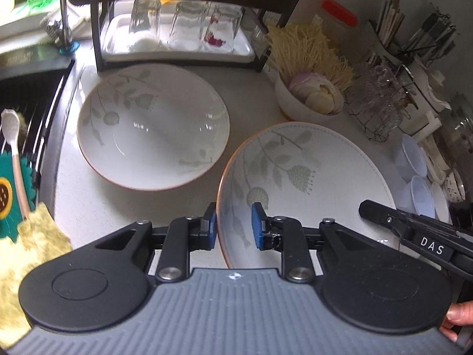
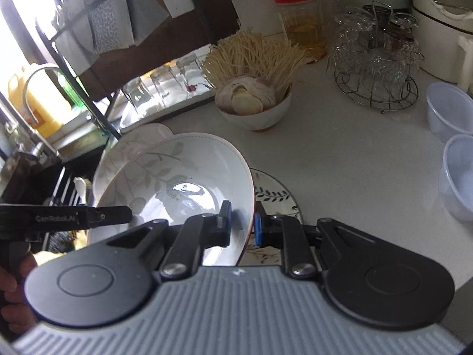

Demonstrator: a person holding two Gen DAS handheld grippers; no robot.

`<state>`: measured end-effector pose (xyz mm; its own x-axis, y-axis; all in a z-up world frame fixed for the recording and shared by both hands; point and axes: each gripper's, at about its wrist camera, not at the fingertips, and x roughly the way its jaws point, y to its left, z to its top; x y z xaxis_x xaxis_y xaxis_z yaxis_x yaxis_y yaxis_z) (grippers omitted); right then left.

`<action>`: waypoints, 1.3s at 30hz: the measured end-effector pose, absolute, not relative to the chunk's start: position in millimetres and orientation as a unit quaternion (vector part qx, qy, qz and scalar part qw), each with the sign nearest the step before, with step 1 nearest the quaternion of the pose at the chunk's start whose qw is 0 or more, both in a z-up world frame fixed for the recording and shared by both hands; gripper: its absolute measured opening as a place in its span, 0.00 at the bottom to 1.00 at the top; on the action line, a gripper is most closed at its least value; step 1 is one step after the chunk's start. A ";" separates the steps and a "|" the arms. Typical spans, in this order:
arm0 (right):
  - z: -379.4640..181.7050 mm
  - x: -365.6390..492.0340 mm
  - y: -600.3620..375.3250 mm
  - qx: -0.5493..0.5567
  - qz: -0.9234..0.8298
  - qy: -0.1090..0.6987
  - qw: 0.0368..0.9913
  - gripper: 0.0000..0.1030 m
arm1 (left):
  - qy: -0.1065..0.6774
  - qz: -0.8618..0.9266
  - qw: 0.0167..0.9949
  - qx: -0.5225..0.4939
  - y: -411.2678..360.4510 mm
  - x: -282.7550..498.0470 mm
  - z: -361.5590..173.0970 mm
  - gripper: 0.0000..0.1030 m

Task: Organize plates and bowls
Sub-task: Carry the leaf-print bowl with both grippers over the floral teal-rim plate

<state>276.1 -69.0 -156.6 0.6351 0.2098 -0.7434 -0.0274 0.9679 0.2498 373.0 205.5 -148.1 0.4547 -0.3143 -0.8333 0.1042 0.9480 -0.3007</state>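
Two white bowls with grey leaf prints are in view. One bowl [image 1: 153, 130] rests on the counter to the left. The second bowl [image 1: 310, 183] is tilted and lifted. My left gripper [image 1: 233, 224] straddles its left rim, jaws a little apart, not clamped. My right gripper [image 2: 244, 222] is shut on the same bowl's [image 2: 177, 177] right rim. A flat leaf-print plate [image 2: 275, 195] lies on the counter under the lifted bowl. The right gripper also shows in the left wrist view [image 1: 366, 207].
A rack tray with upturned glasses [image 1: 183, 26] stands behind. A small bowl of onion and noodles [image 1: 310, 100], a wire glass stand [image 2: 375, 68], a red-lidded jar [image 2: 298, 20] and plastic tubs [image 2: 452, 115] sit right. The sink [image 1: 26, 112] lies left.
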 end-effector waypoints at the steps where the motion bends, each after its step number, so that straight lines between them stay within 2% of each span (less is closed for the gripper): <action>1: -159.0 279.2 -72.8 0.105 0.068 0.427 0.896 0.18 | 0.511 -0.117 0.844 -0.108 201.7 373.0 -151.2 0.27; 13: -186.4 299.8 -97.3 0.076 0.098 0.455 0.882 0.18 | 0.536 -0.074 0.832 -0.125 170.1 366.7 -180.7 0.27; 28: -197.8 312.7 -97.3 0.026 0.112 0.444 0.889 0.23 | 0.538 -0.048 0.833 -0.116 152.3 368.1 -192.8 0.28; 39: -205.1 318.1 -87.7 0.028 0.124 0.450 0.884 0.26 | 0.523 -0.030 0.831 -0.184 173.7 362.0 -187.8 0.30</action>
